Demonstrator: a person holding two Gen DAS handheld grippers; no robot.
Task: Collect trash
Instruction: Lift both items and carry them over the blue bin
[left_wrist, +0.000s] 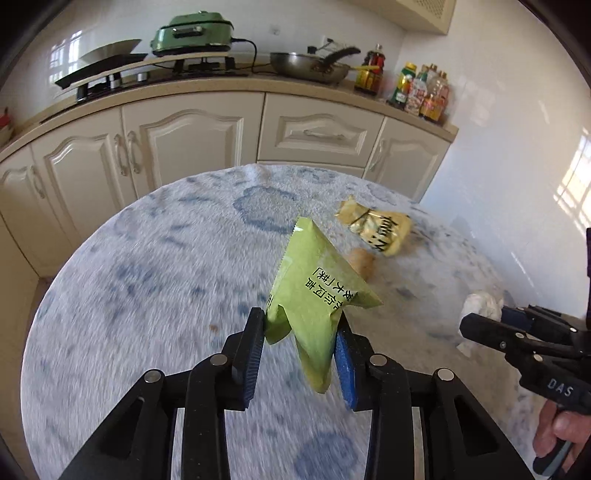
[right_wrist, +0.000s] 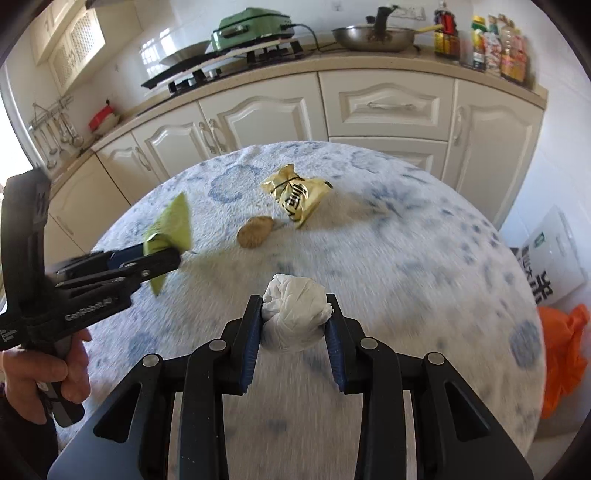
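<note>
Two grippers pinch trash above the table (right_wrist: 406, 258): left gripper (left_wrist: 301, 325) a green wrapper (left_wrist: 317, 288), right gripper (right_wrist: 295, 314) a white wad (right_wrist: 293, 317).

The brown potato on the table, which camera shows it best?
The right wrist view: the brown potato lies whole and fairly sharp beside the yellow crumpled wrapper. In the left wrist view it is blurred, partly behind the green wrapper.

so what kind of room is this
Most likely a home kitchen. A gas hob sits on a counter above cream cabinet doors, with a steel wok and bottles of sauce and oil lined up beside it. In front stands a round table with a blue-patterned cloth.
</note>
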